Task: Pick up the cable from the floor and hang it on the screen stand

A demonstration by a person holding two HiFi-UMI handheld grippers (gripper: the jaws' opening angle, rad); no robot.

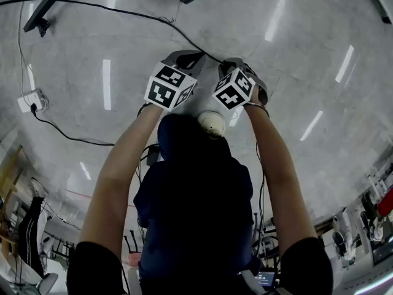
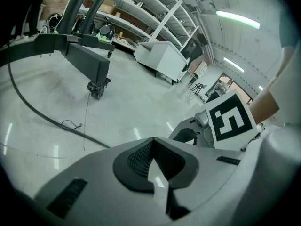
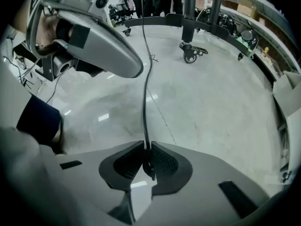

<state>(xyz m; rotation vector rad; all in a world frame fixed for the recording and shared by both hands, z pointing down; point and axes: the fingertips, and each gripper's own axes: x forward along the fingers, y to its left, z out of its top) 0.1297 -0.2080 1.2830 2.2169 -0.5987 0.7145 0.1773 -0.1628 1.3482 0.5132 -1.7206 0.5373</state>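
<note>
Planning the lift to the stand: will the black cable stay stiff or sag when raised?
Likely floppy: the cable curves loosely across the floor. Probably light, being thin. It might slip, since the right gripper pinches only a narrow strand.

head: steeply down | gripper views: low, along fingers [image 3: 164,164] | shared: floor [image 1: 307,72]

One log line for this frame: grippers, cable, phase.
phase: cable pickup | right gripper: shut on cable, pointing down | left gripper: shut, empty | cable: rest trails across floor
</note>
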